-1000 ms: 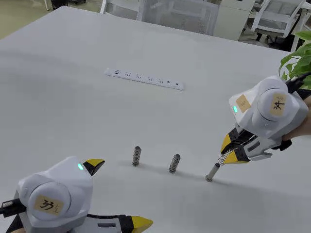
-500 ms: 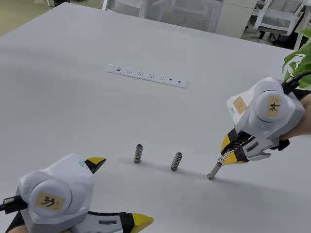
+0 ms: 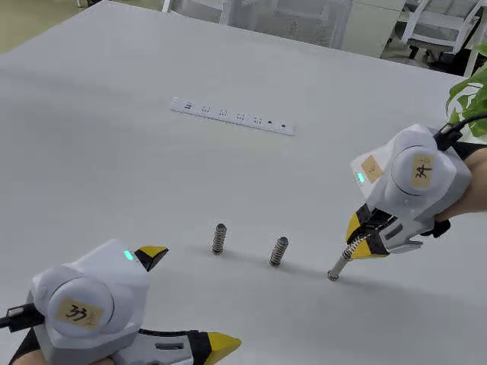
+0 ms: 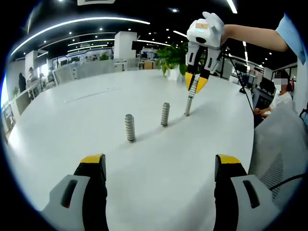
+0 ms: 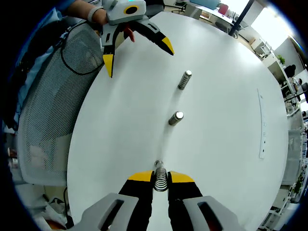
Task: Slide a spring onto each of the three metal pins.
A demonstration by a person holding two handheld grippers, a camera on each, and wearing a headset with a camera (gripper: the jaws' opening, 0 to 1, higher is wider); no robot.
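Fingers (image 4: 94, 166) of the left gripper (image 4: 160, 161), yellow-tipped on black, stand wide apart and hold nothing at the near left of the white table (image 3: 114, 152). It hangs clear of the work and looks to pose little risk, unless it swings right into the row.

Farther in, 2 pins (image 3: 219, 238) (image 3: 279, 251) stand upright side by side, each already wearing a spring. To their right the 3rd pin (image 3: 335, 268) is bare along its lower shaft and seems to lean in the head view. The right gripper (image 3: 356, 242) has its jaws narrowed on the last spring (image 3: 351, 245), whose lower end sits at the pin's top.

The likely trouble is here: if the coil is off the pin's axis, it could catch on the tip, buckle and flick out of the pinch. A sideways push might topple the pin, since the tabletop looks smooth and matt with little grip.

Pins are slim, bright metal cylinders with a slightly wider foot; springs are tight steel coils, ribbed and glinting.

Beyond lies a flat white power strip (image 3: 232, 116), and at the far right green plant leaves (image 3: 473, 91).
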